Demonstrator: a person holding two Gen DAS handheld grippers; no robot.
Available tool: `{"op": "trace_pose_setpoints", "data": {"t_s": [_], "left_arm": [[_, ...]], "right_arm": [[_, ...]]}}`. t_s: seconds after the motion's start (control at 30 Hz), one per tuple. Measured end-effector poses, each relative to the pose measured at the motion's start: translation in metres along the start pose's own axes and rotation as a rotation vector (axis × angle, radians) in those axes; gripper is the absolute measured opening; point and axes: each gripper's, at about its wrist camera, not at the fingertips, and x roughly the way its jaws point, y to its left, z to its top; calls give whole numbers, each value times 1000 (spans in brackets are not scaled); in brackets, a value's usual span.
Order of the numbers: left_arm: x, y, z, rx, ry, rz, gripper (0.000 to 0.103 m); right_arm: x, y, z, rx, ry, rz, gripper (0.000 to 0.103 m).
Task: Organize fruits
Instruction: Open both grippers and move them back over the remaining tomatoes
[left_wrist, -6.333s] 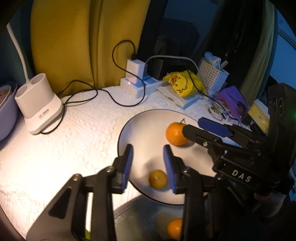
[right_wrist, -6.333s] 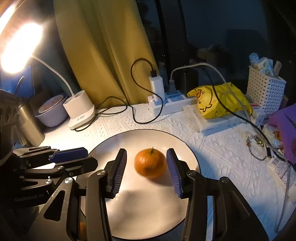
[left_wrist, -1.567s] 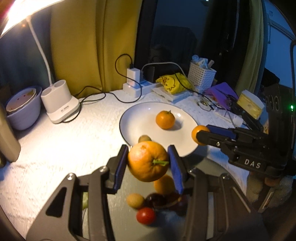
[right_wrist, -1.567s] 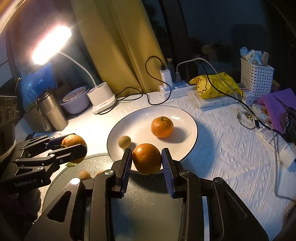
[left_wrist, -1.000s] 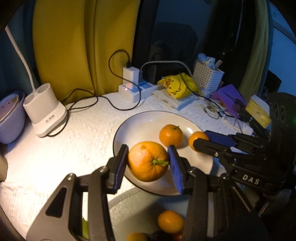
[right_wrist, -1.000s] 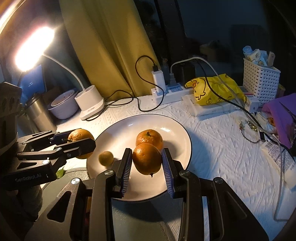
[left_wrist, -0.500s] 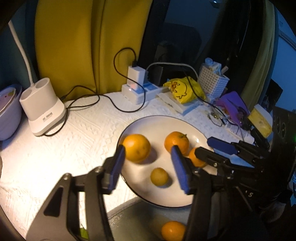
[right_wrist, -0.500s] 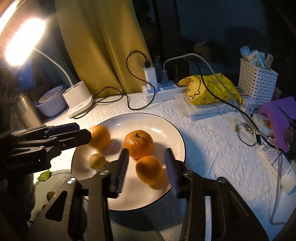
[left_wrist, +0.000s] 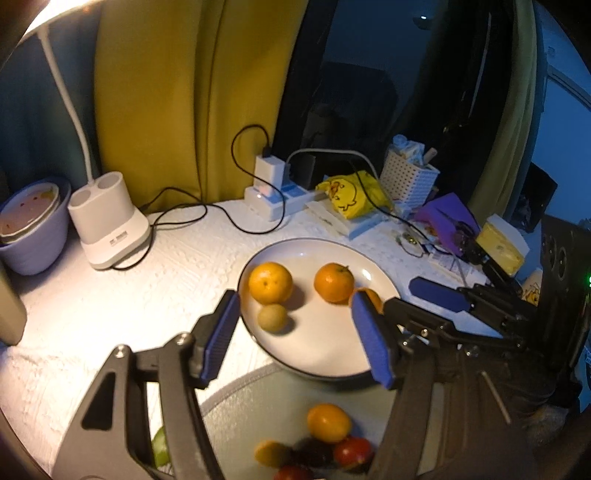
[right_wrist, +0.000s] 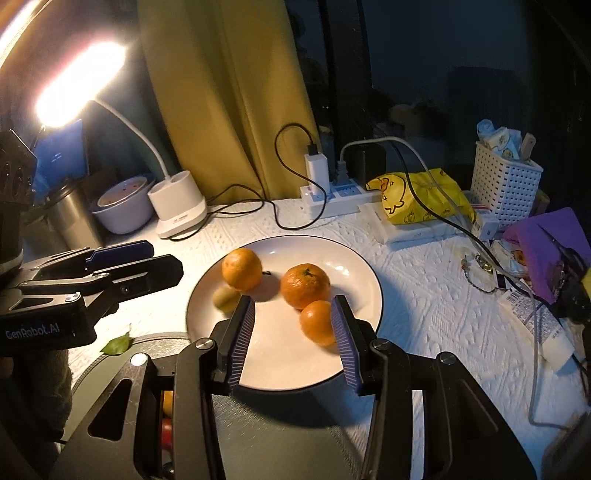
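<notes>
A white plate (left_wrist: 325, 354) (right_wrist: 354, 266) holds three oranges and one small yellow-green fruit (left_wrist: 272, 317) (right_wrist: 226, 298). The left orange (left_wrist: 270, 282) (right_wrist: 242, 273), the middle orange (left_wrist: 333, 282) (right_wrist: 305, 285) and the right orange (right_wrist: 317, 322) lie close together. My left gripper (left_wrist: 295, 332) is open and empty above the plate's near left. My right gripper (right_wrist: 293, 338) is open and empty, its right finger beside the right orange. A grey dish (left_wrist: 258, 406) below holds an orange (left_wrist: 328, 422), tomatoes and dark fruit.
A lamp base (left_wrist: 109, 221) (right_wrist: 179, 208), a purple bowl (left_wrist: 31, 225), a power strip with cables (left_wrist: 273, 199) (right_wrist: 332, 195), a yellow duck bag (right_wrist: 421, 201), a white basket (right_wrist: 506, 184) and clutter at the right edge (right_wrist: 535, 258) surround the plate. A green leaf (right_wrist: 117, 344) lies on the cloth.
Both grippers have opened, let their oranges onto the plate and pulled back and up. The left jaws are now wider apart.
</notes>
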Motion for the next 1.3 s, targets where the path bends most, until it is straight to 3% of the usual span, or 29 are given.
{"op": "trace_pose_setpoints", "data": {"t_s": [0.83,1.3], "left_arm": [[-80,-14,-48,9,-51,9,64],[-101,-16,-83,41,-61,75,64]], "right_arm": [[-70,42,-31,-43,-28,7,45],[-91,61,-54,-66,-16,20,45]]}}
